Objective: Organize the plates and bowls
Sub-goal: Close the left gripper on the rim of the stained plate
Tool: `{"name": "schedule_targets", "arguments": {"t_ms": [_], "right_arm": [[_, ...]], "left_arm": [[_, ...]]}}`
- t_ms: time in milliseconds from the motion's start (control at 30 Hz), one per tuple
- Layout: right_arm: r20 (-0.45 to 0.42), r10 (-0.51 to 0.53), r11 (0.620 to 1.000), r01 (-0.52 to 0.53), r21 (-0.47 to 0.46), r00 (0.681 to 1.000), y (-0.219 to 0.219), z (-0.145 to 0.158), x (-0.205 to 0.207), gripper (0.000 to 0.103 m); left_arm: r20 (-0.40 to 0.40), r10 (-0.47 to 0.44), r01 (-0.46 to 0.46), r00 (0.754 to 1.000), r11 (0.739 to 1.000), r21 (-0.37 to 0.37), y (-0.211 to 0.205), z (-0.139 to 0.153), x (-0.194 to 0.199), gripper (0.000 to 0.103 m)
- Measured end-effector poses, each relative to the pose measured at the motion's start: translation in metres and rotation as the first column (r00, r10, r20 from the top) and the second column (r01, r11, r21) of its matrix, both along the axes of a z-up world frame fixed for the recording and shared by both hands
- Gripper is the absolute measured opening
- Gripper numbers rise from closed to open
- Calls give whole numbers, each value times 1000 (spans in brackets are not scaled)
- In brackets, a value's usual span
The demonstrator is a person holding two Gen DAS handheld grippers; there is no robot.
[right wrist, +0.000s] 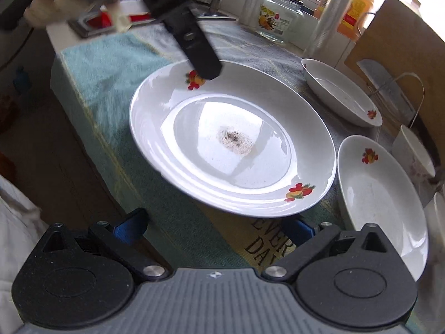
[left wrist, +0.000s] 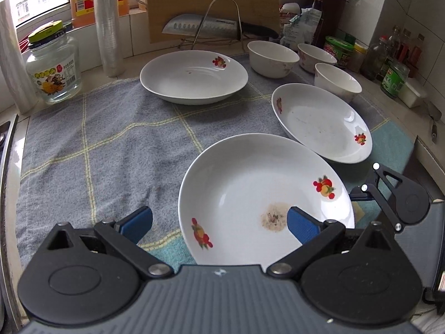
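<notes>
A grey checked towel (left wrist: 105,150) covers the tiled counter (left wrist: 91,72) beneath a window, its near end turquoise with partly hidden lettering reading "EVER… DA…". Three fruit-printed plates sit on it: the stained near plate (left wrist: 250,194), another (left wrist: 319,122) beside it, a third (left wrist: 192,75) farther back, white bowls (left wrist: 271,58) behind. A labelled jar (left wrist: 54,66) stands left. The left gripper (left wrist: 219,224) and right gripper (right wrist: 214,229) both hover with fingers spread, holding nothing.

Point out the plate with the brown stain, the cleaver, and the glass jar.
Stained plate (left wrist: 250,194), left wrist view, bare inner wall.
Cleaver (left wrist: 200,26), left wrist view, blade middle.
Glass jar (left wrist: 54,66), left wrist view, label.
</notes>
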State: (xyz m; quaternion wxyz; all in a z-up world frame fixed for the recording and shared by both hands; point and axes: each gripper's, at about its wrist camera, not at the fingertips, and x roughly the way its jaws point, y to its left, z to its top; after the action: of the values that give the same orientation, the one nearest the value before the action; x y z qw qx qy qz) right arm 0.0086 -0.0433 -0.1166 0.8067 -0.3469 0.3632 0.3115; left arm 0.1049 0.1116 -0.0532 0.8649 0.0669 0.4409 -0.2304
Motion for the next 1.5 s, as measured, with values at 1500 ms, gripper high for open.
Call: {"name": "schedule_targets", "arguments": {"t_ms": [1500], "right_arm": [[-126, -183, 905, 217, 365, 975, -27, 18, 24, 103]], "left_arm": [[-199, -254, 248, 947, 967, -53, -28, -32, 73, 102]]}}
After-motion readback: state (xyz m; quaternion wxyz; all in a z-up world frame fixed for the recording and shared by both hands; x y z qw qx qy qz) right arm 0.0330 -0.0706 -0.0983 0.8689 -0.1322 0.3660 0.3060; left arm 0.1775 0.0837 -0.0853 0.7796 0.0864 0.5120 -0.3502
